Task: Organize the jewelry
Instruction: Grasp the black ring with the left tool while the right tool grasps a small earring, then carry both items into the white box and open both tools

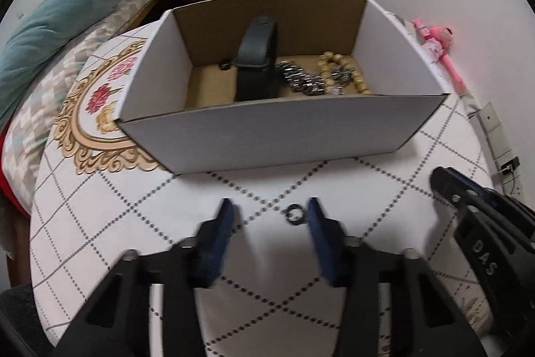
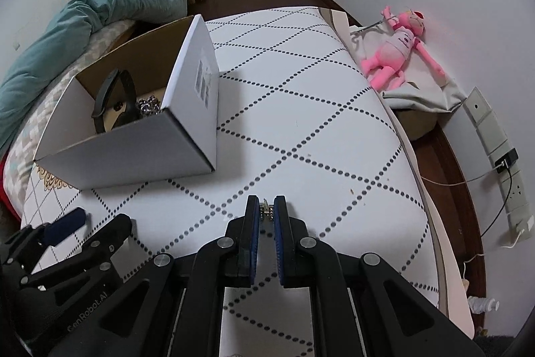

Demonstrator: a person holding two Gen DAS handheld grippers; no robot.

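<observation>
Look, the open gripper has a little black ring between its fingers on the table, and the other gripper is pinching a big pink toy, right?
Not quite. The right gripper is pinching a small silver piece, not the pink toy, which lies far off by the wall, as the right wrist view shows. The rest is right: the open left gripper has the little black ring between its fingers on the table.

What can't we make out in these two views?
- Small metal piece, right wrist view: pinched between the right gripper's fingers, too small to identify.
- Box contents, right wrist view: the near wall hides most.
- Left gripper fingers, left wrist view: motion-blurred around the ring.
</observation>
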